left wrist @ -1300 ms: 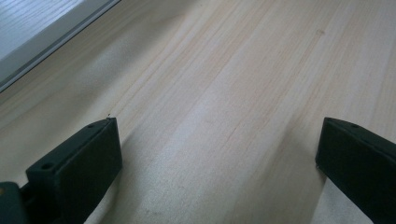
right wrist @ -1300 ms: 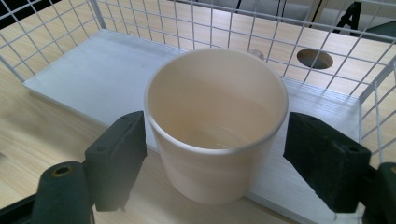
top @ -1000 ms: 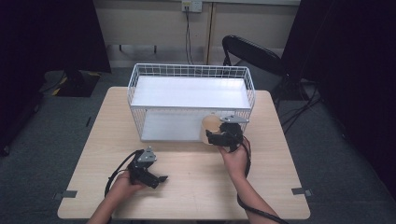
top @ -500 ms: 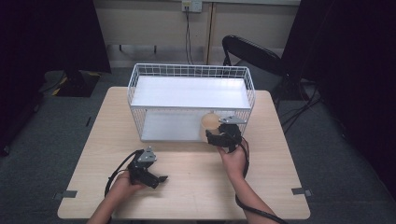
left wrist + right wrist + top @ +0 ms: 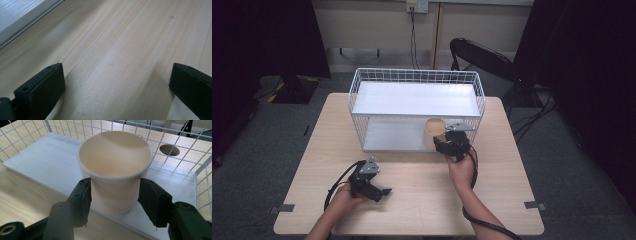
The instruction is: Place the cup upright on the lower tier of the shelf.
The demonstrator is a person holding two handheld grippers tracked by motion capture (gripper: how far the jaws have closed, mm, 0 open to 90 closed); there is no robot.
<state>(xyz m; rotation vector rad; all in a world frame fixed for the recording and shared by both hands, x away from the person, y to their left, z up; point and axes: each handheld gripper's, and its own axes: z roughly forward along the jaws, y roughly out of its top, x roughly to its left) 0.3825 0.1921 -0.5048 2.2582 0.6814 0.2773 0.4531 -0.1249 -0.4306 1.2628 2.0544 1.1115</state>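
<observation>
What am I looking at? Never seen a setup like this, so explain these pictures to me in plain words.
No robot here: a person holds a two-jaw tool in each hand. The high view looks down on a wooden table bearing a white wire basket. The other two pictures come from cameras riding on each tool, looking along its black jaws. The left tool rests open over bare table, holding nothing. The right tool has just been closing its jaws on a beige cup, which stands on the basket's lower white board; the pads sit against both its sides.
</observation>
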